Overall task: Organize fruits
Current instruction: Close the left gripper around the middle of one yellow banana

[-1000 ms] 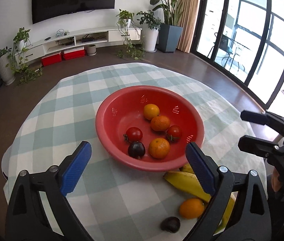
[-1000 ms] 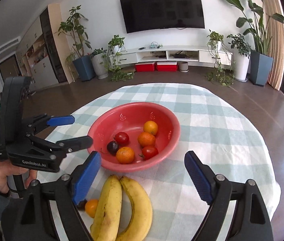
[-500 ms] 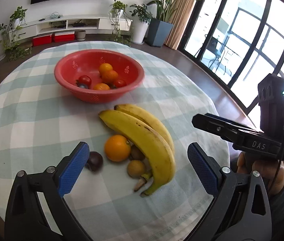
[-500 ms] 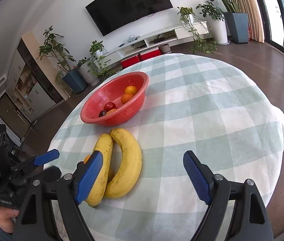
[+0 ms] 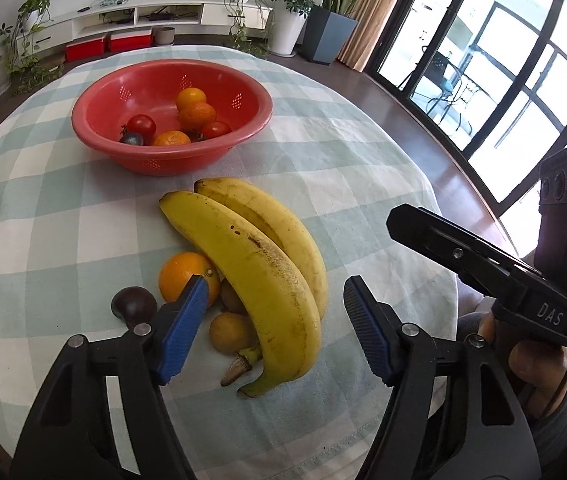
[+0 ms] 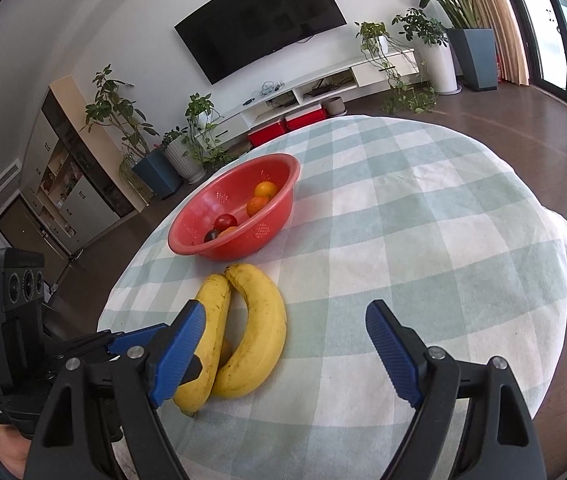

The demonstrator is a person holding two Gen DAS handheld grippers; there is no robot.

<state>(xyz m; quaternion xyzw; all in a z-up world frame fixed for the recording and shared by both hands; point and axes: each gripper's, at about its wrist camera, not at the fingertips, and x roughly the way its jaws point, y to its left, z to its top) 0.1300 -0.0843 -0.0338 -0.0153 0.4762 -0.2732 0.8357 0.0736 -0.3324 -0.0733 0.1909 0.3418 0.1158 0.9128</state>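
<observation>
Two joined bananas (image 5: 259,276) lie on the checked tablecloth, with an orange (image 5: 181,274), a dark plum (image 5: 133,305) and two small brown fruits (image 5: 229,331) beside them. A red bowl (image 5: 243,136) behind holds oranges, tomatoes and a dark plum. My left gripper (image 5: 275,322) is open, its jaws straddling the stem end of the bananas, just above them. My right gripper (image 6: 285,350) is open and empty, above the cloth to the right of the bananas (image 6: 259,328). The bowl (image 6: 259,236) lies beyond.
The round table's edge (image 5: 443,272) drops off close on the right. The right gripper's body (image 5: 495,272) hangs over that edge. The left gripper's body (image 6: 23,344) sits left of the bananas. Beyond are plants, a TV shelf and glass doors.
Both grippers have pulled back from the bowl and dropped toward the bananas. The left jaws have narrowed and now flank the bananas' stem end. No fruit has moved.
</observation>
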